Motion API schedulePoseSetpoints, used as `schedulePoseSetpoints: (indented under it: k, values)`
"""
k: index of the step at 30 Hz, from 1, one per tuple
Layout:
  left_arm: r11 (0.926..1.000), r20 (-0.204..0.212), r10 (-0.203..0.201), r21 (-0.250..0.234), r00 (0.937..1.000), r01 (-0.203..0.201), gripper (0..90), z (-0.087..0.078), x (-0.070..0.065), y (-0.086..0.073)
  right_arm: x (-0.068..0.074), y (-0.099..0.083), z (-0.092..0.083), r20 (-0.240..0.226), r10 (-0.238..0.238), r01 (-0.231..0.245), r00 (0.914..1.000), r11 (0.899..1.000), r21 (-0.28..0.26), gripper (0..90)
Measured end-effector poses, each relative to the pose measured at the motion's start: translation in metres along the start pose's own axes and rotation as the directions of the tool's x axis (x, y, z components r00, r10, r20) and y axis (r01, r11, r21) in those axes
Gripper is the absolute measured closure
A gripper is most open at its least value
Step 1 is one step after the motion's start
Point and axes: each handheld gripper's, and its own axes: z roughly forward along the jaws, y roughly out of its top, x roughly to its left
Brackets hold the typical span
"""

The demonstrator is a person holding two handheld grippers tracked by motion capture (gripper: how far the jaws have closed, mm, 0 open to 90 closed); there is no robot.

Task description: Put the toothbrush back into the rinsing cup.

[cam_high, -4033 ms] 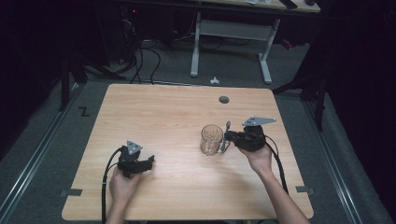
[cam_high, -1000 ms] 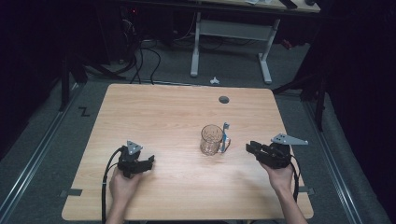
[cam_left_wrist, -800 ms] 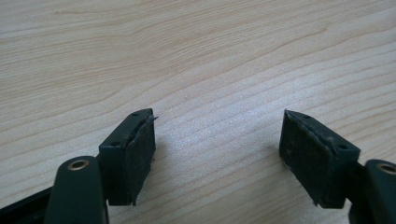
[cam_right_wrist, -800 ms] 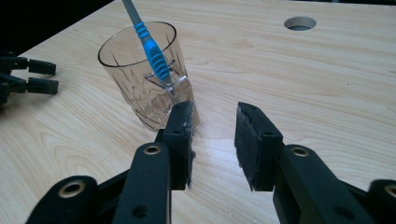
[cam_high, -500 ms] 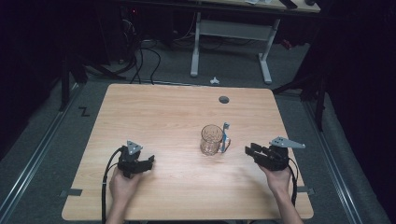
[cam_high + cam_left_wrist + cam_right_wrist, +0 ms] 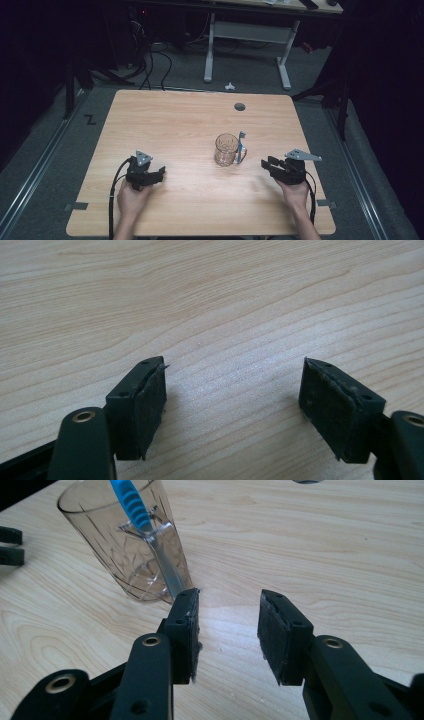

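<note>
Pale wood grain runs across the table (image 6: 175, 120), which stands in a dark room with cables on the floor behind it. Near the middle sits a clear glass mug (image 6: 226, 149) with a blue toothbrush (image 6: 241, 146) propped through its handle. Well apart from the mug, the right gripper (image 6: 267, 165) rests low by the table's right side, its jaws apart and just now opening, with nothing between them. By the left side, the left gripper (image 6: 159, 174) lies with jaws wide apart over bare wood.
</note>
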Motion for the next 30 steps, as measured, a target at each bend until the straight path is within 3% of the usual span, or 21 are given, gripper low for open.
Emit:
schedulePoseSetpoints:
  k: [18,30]
  values:
    - [1.0,0.0,0.0,0.0,1.0,0.0,27.5,0.0,0.0,0.0,-0.007,-0.011,0.015,0.061,0.0,-0.002,0.9981,0.999,0.039,59.5]
    - [1.0,0.0,0.001,0.001,1.0,-0.001,27.5,0.0,0.0,0.0,-0.006,-0.015,0.026,0.123,-0.057,0.048,0.9908,0.996,0.07,57.4]
